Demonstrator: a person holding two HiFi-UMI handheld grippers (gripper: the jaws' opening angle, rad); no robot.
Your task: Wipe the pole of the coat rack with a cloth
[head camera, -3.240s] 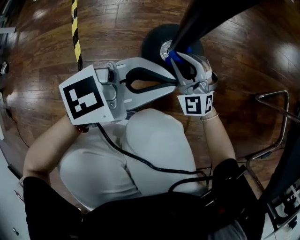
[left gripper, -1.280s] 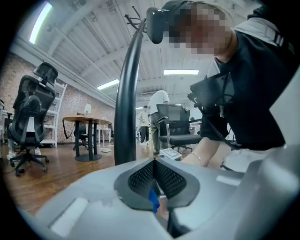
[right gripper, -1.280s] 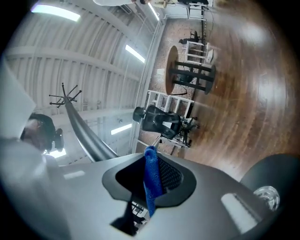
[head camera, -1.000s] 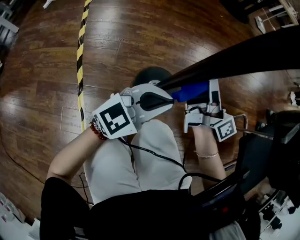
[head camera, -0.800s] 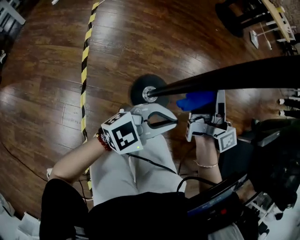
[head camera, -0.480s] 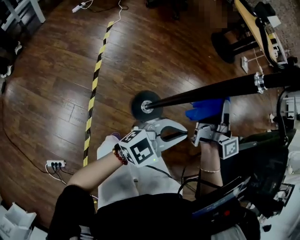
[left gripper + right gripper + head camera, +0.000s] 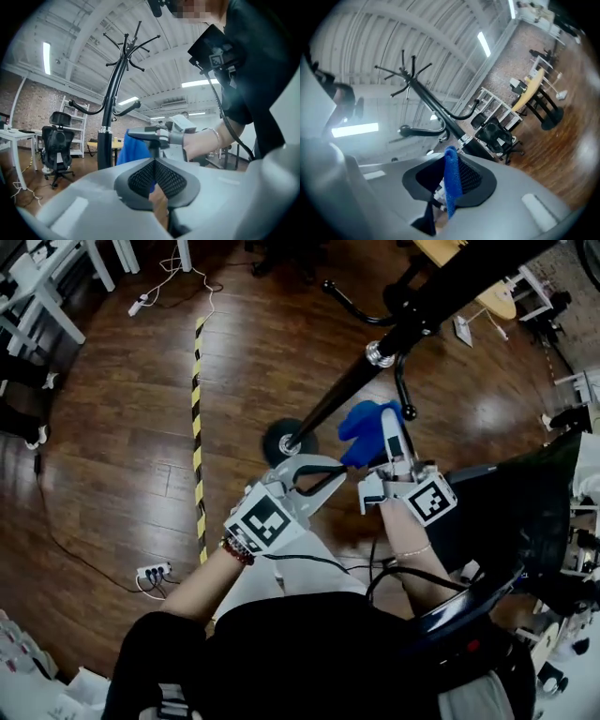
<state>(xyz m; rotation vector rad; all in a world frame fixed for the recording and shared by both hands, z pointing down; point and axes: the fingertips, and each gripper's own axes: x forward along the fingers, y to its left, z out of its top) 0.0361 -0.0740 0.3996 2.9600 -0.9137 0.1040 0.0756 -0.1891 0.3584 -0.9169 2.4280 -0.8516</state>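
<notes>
Blue cloth point(image 7: 451, 180) is looking soft, nubby, matt. Pole point(image 7: 333, 398) is showing smooth black metal, its collar point(image 7: 379, 353) shining like chrome. Floor point(image 7: 112, 456) is gleaming, glossy varnished wood. Left gripper point(image 7: 154, 161) and right gripper point(image 7: 449, 187) are showing smooth grey plastic, with pads point(image 7: 173, 180) black and rough-textured.

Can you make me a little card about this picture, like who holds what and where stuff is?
Right gripper: shut on the blue cloth
Left gripper: shut, empty
Pole: black, rising from its round base
Cloth and pole: side by side, seemingly not touching
Floor: dark wood with a yellow-black stripe
</notes>
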